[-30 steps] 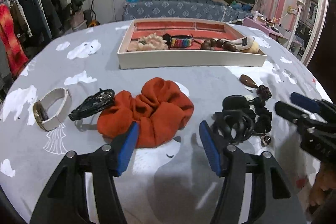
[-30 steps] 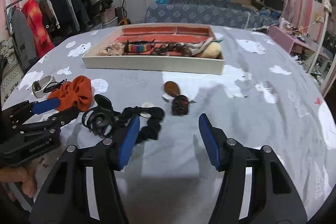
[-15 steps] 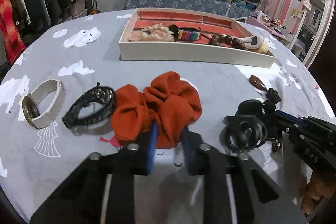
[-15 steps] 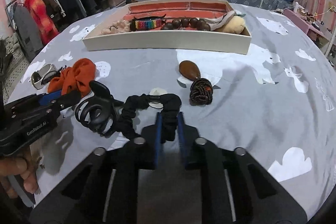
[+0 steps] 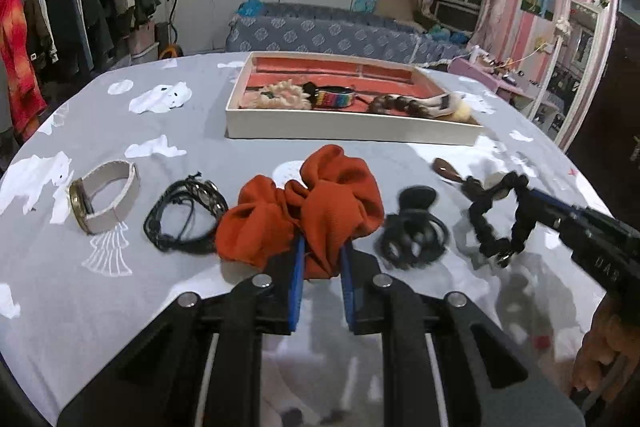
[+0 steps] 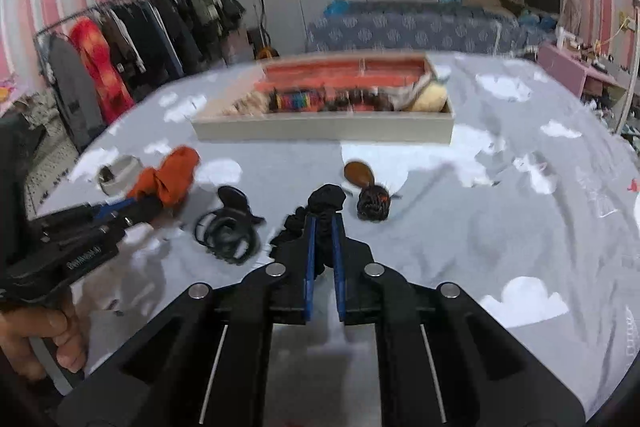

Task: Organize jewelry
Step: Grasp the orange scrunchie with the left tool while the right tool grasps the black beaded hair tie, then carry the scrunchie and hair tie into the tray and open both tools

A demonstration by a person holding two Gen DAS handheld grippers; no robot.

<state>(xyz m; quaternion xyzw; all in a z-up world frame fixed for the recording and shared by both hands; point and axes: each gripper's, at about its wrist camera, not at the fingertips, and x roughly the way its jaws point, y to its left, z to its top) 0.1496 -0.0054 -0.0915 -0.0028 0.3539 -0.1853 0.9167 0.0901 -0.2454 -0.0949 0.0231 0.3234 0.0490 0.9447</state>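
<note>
My left gripper [image 5: 322,251] is shut on the near edge of the orange scrunchie [image 5: 320,199], which bunches up above the grey cloth. In the right wrist view the left gripper [image 6: 132,209] carries that orange scrunchie [image 6: 172,175] at the left. My right gripper [image 6: 322,223] is shut on the black scrunchie [image 6: 326,199]. Seen from the left wrist, the right gripper [image 5: 528,203] holds the black scrunchie [image 5: 486,227] hanging just off the cloth. The cream jewelry tray [image 5: 348,129] with a red lining lies beyond, with several pieces in its front row.
A white-strapped watch [image 5: 104,199] and a black braided bracelet [image 5: 180,223] lie left of the orange scrunchie. A black hair claw [image 5: 414,231] sits between the two grippers. A brown pendant [image 6: 360,175] and dark bead ball [image 6: 374,205] lie ahead of my right gripper. A clothes rack stands far left.
Both grippers went from open to shut, the left on the orange scrunchie, the right on the black one. Both scrunchies have since come up off the cloth a little.
</note>
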